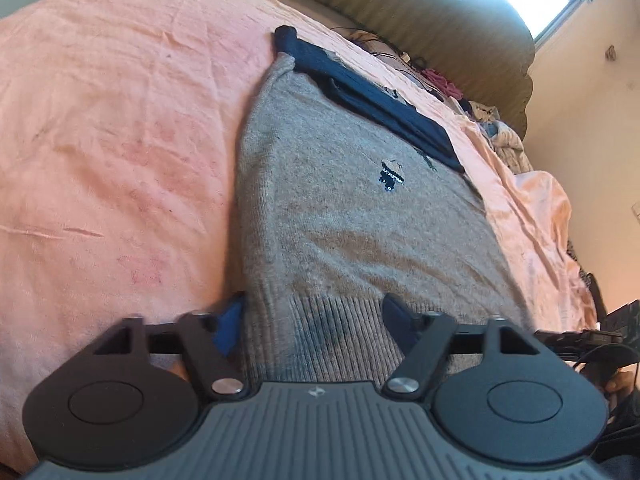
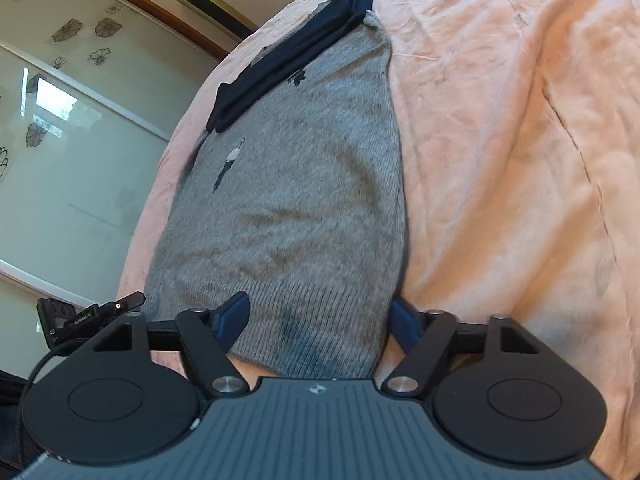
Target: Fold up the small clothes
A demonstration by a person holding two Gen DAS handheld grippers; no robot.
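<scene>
Both tongs stand wide over the ribbed hem of the grey sweater — left tongs at its left corner, right tongs at its right, gripping nothing. A good step, I judge: pinch both corners evenly, lift together, carry the hem toward the navy band beyond it on the pink bed. No readable writing — only a small embroidered motif.
</scene>
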